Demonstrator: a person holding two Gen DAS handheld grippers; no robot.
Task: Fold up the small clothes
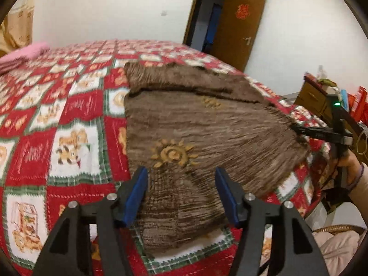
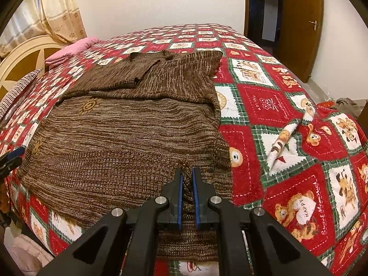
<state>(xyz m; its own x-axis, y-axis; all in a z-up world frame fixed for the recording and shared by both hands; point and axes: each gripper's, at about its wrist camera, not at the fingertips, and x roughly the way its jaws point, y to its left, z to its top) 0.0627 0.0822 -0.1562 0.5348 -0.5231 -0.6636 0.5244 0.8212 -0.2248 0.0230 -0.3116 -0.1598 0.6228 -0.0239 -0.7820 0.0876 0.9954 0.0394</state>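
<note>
Where spread across centre frame on red patchwork quilt (image 2: 276,105): brown marled knit sweater (image 2: 128,142), tan sun motifs, sleeve folded over. Right gripper (image 2: 187,172) clamped on hem; left gripper (image 1: 181,172) agape above near edge, gripping nothing.

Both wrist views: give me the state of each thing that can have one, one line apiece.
Sweater: spread flat on the bed, sleeve folded across its top, hem corner pinched.
Right gripper: jaws shut on the sweater's hem.
Left gripper: jaws open, above the sweater's hem, gripping nothing.
Door: open.
Blanket: spread over the bed, one wrinkle right of the sweater.
</note>
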